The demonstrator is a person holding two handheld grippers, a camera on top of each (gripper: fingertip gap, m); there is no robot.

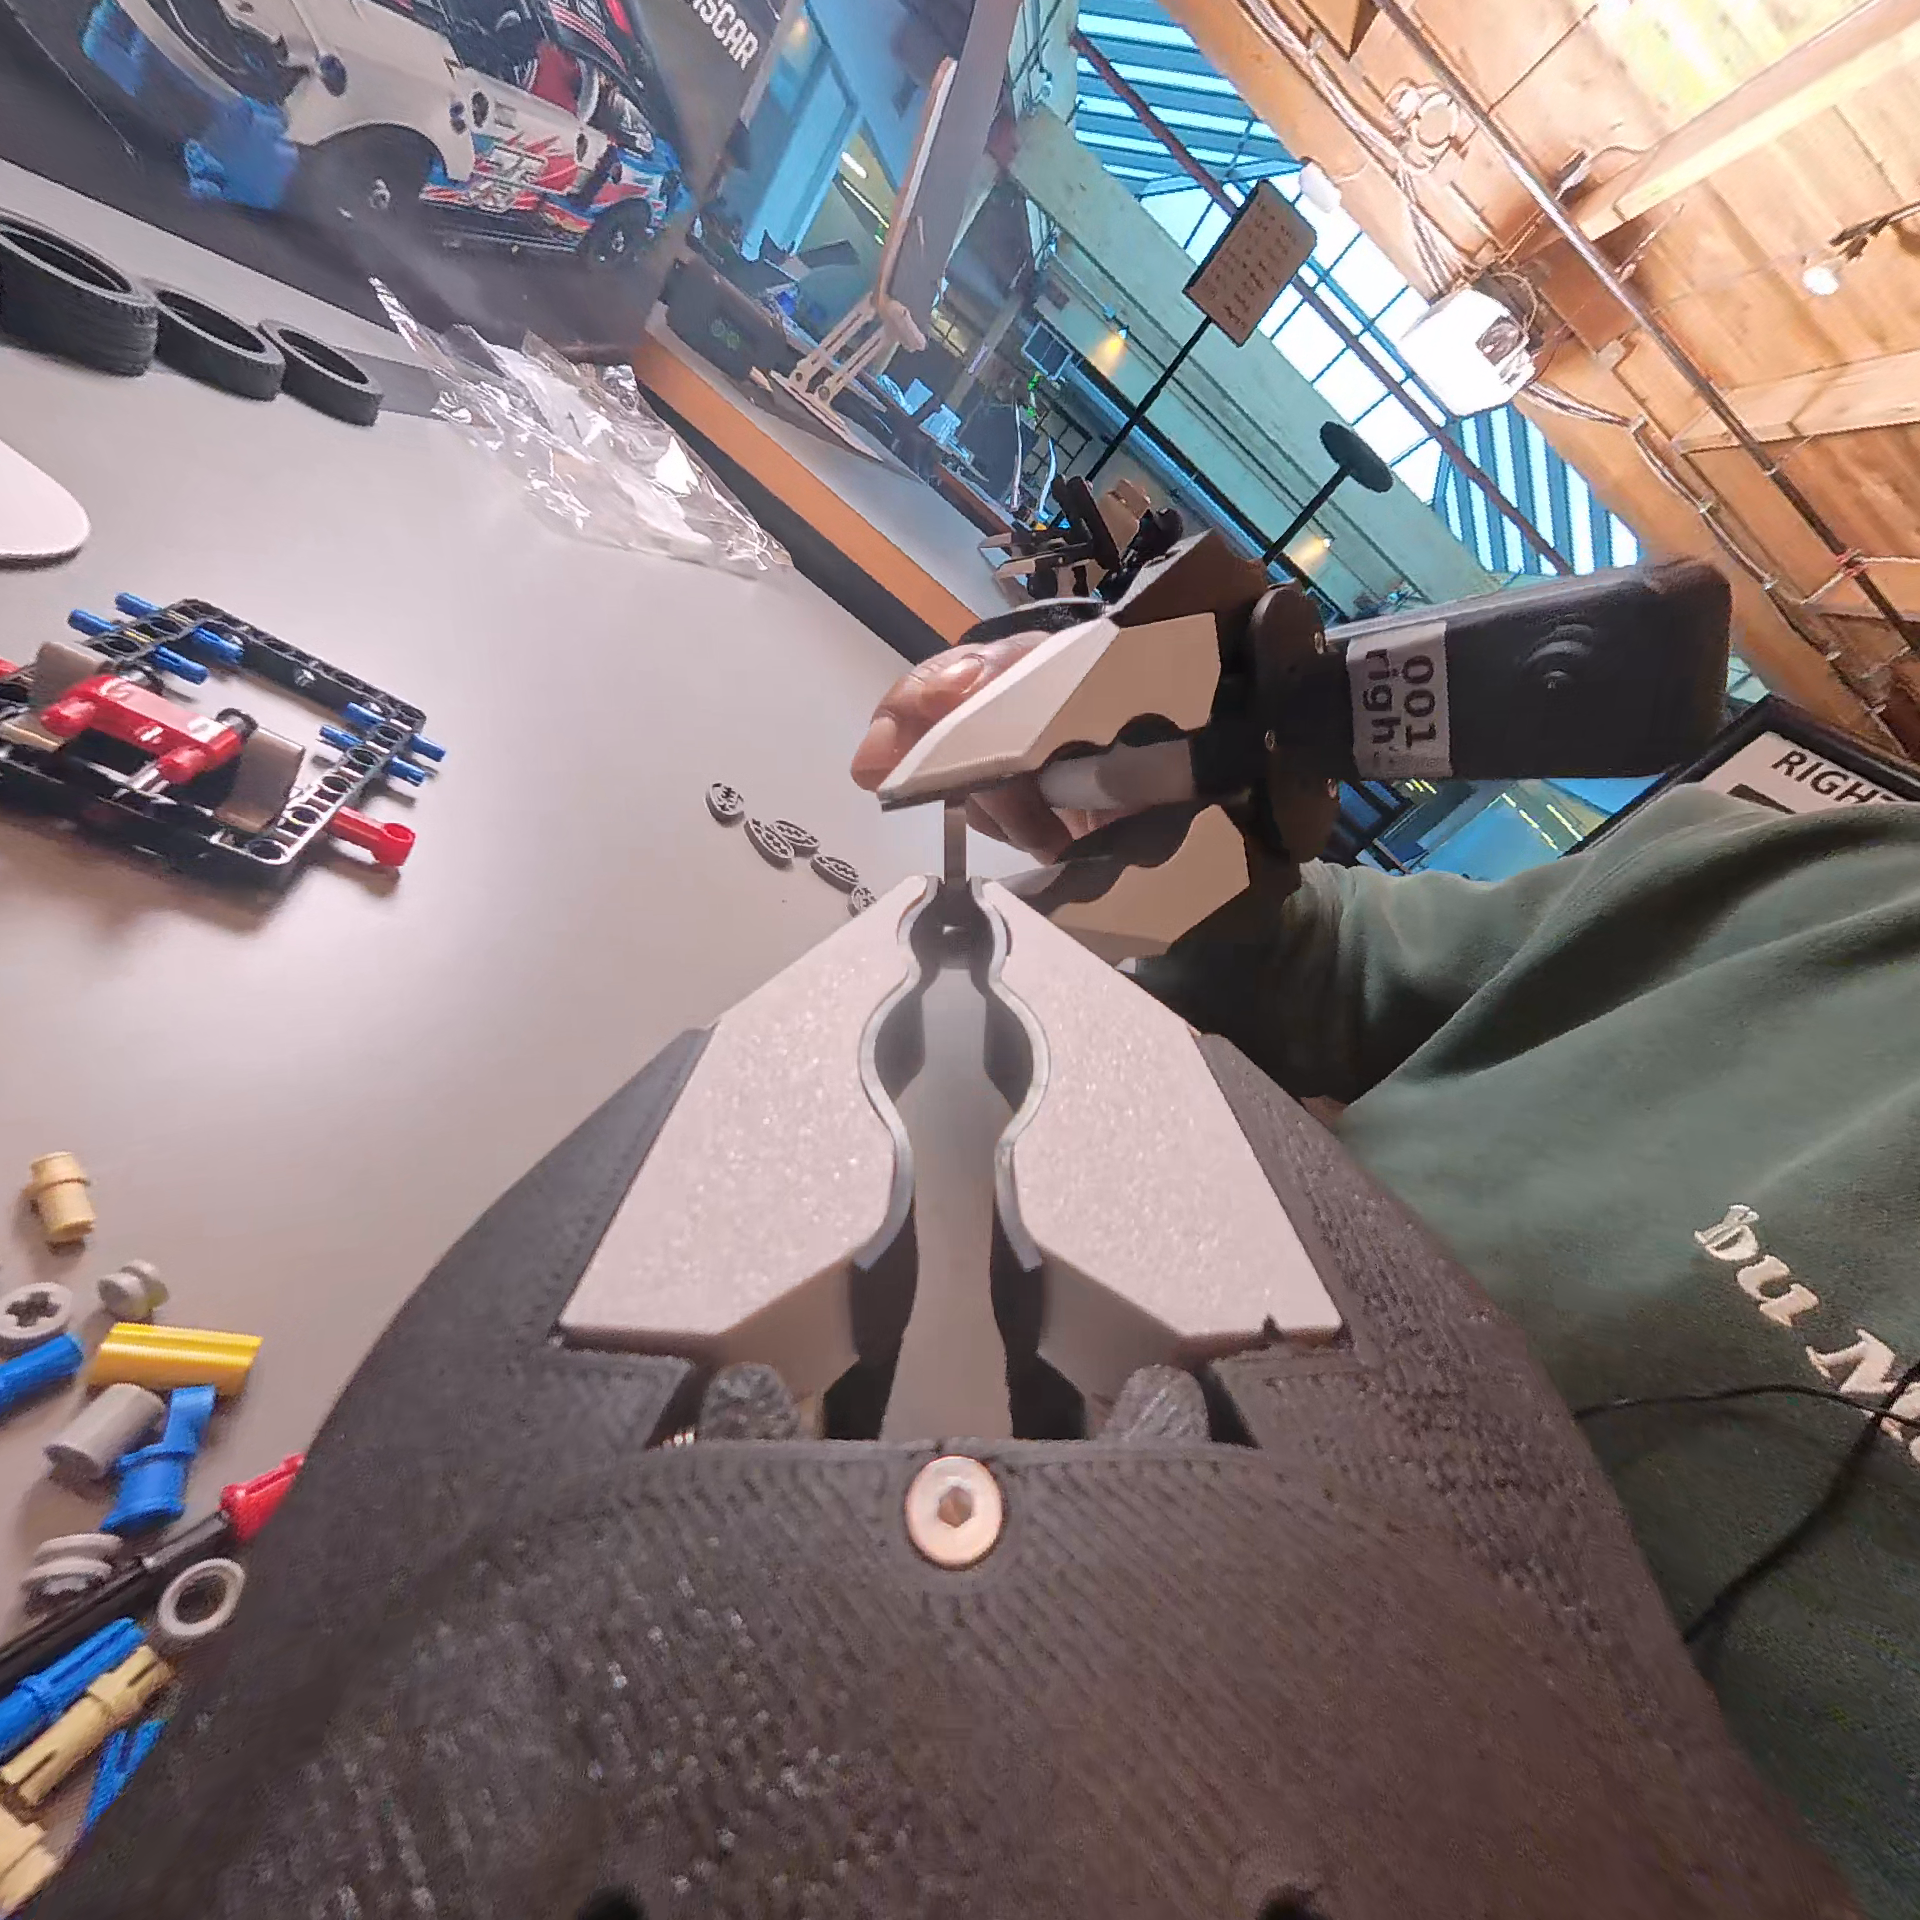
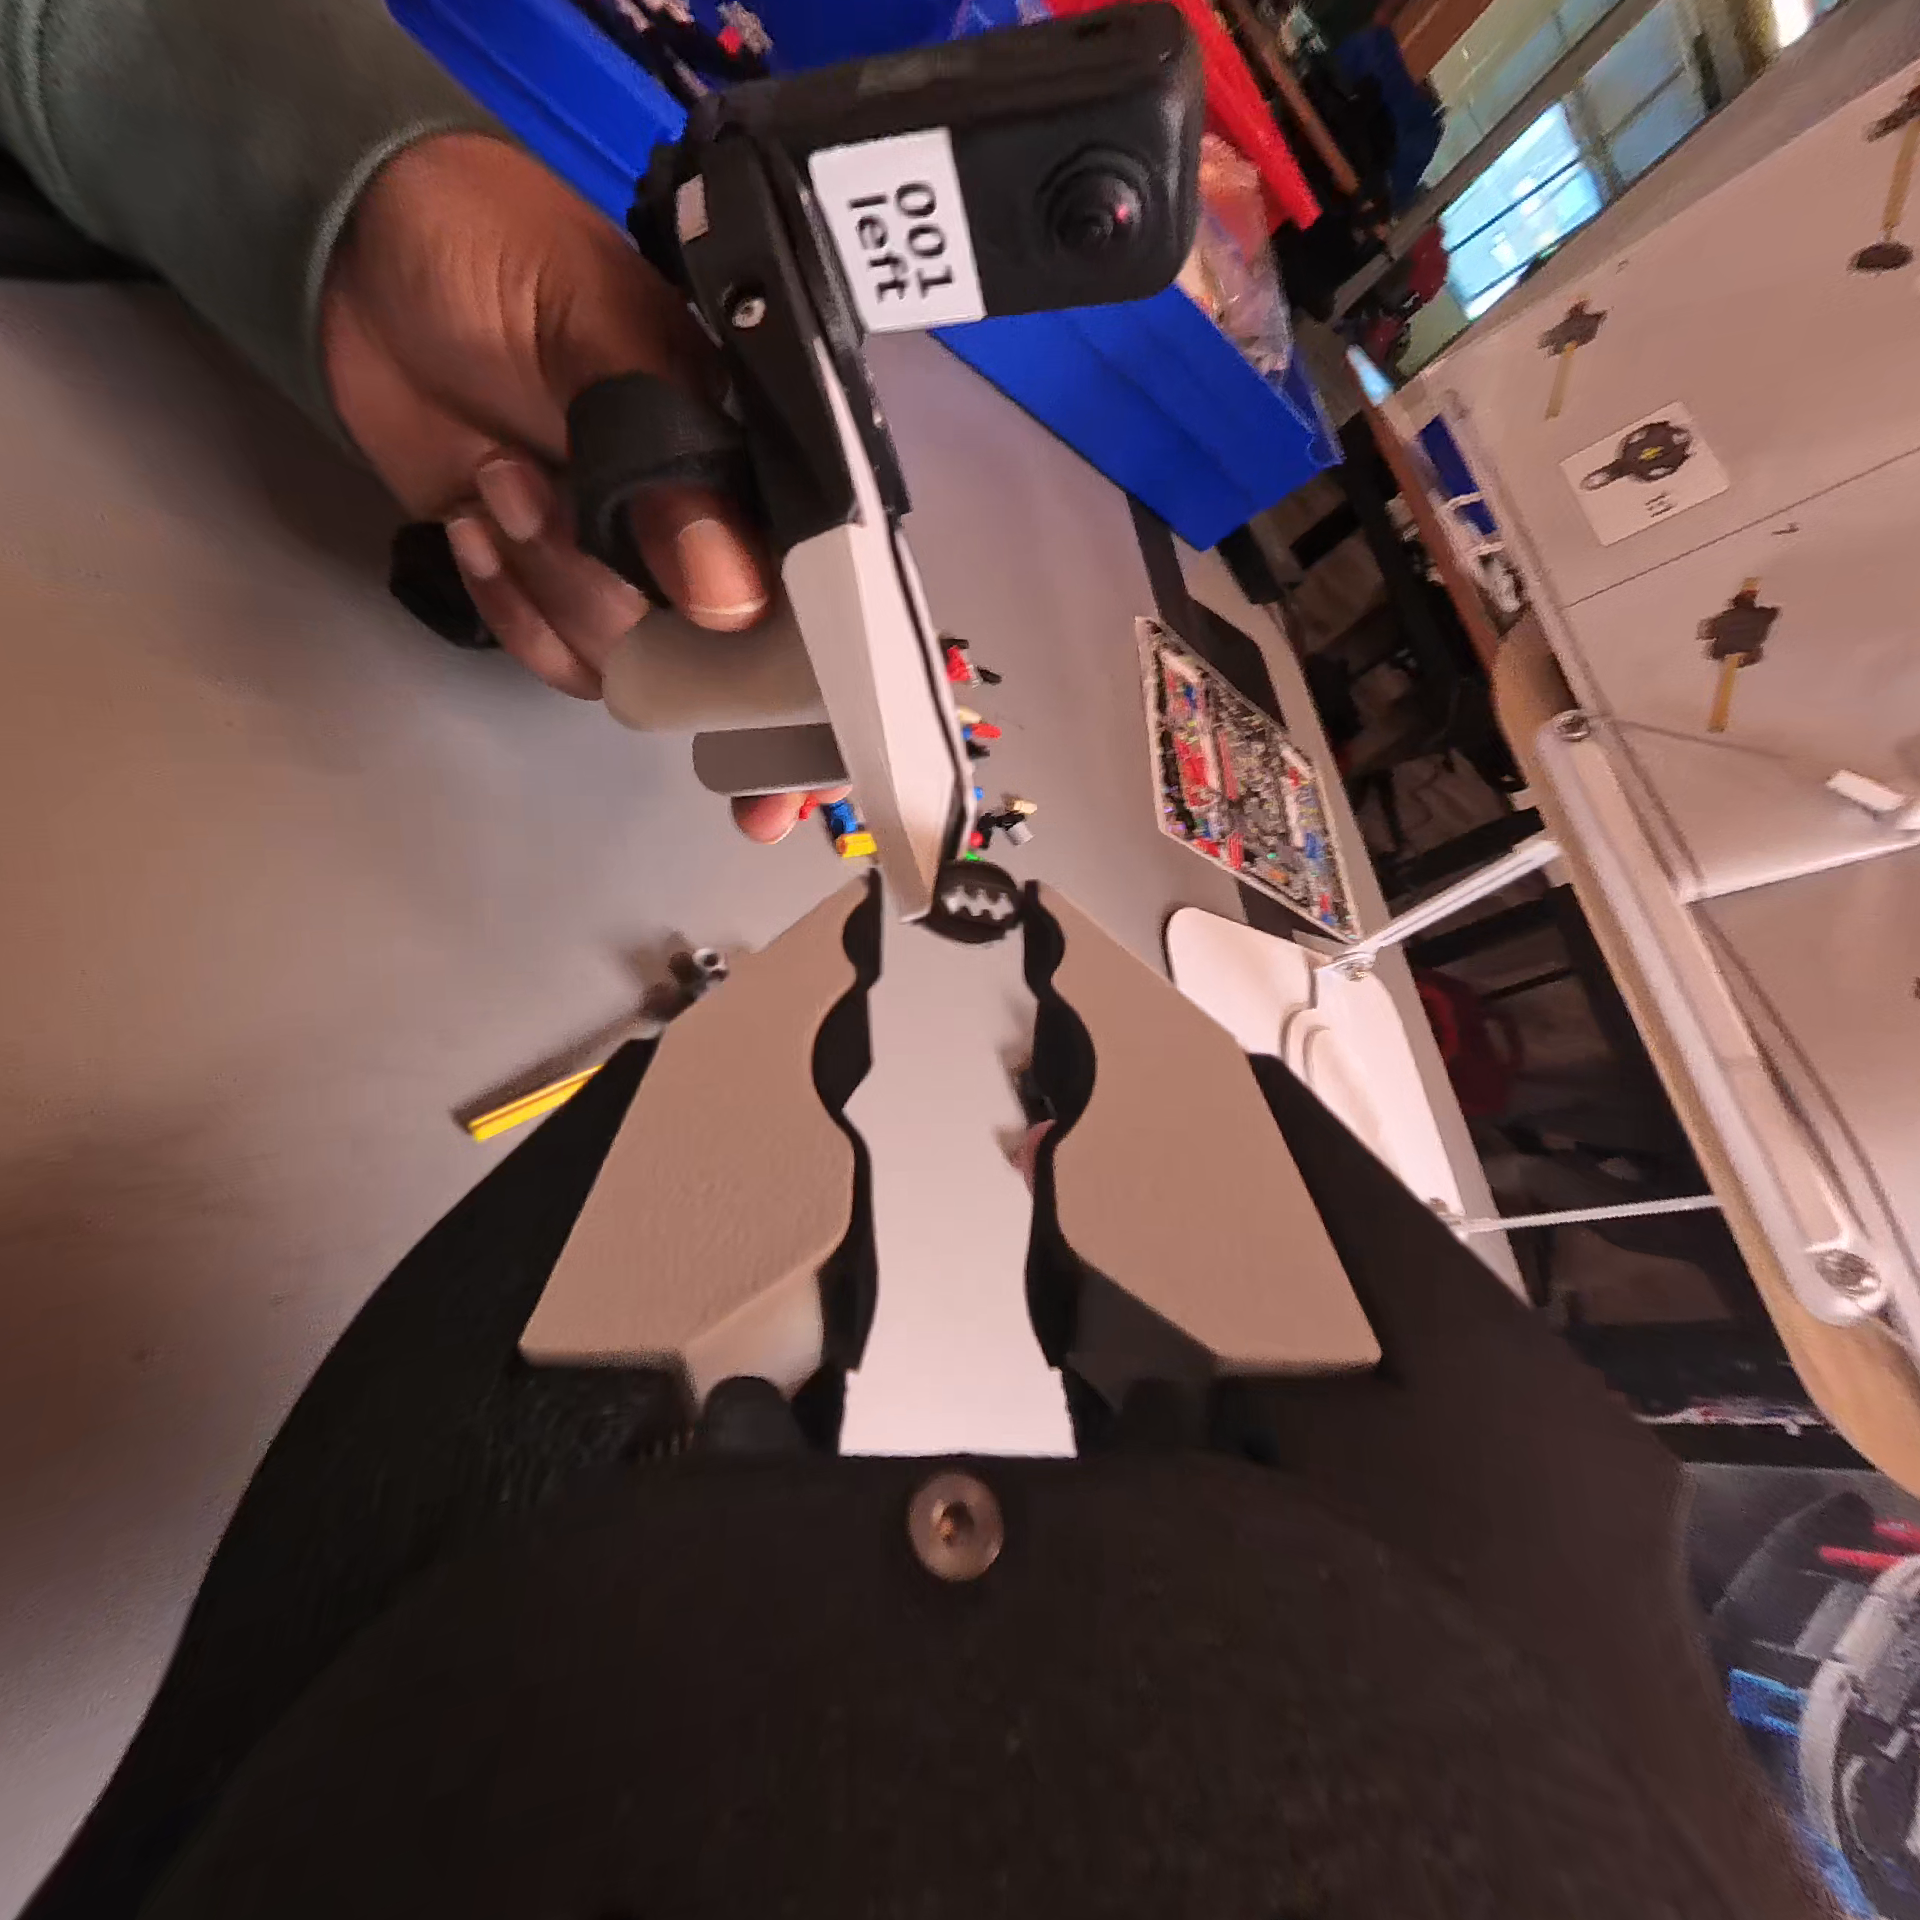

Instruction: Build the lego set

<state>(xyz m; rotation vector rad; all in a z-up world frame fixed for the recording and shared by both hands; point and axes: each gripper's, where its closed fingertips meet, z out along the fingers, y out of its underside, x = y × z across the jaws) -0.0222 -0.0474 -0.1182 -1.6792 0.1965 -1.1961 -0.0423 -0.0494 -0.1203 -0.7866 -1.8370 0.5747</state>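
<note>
A small dark grey toothed disc (image 2: 982, 904) is held in the air between both grippers. In the left wrist view it shows edge-on (image 1: 951, 847). My left gripper (image 1: 949, 902) is shut on its lower part. It also shows in the right wrist view (image 2: 914, 888), coming in from above. My right gripper (image 2: 951, 888) has a narrow gap, its fingertips standing against the disc's two edges. It shows in the left wrist view (image 1: 951, 840) just above my left fingertips. The partly built black frame with red and blue parts (image 1: 208, 748) lies on the table at the left.
Several similar discs (image 1: 790, 831) lie on the grey table. Loose pins and connectors (image 1: 135, 1403) lie at the lower left, three tyres (image 1: 187, 332) and a clear bag (image 1: 582, 447) farther back. An open instruction booklet (image 2: 1247, 790), a white tray (image 2: 1330, 1039) and a yellow-tipped rod (image 2: 561, 1081) lie nearby. Only a small space, under 4 cm, lies between the two pairs of fingers. The right tips stand about 9 cm off the yellow-tipped rod (image 2: 561, 1081).
</note>
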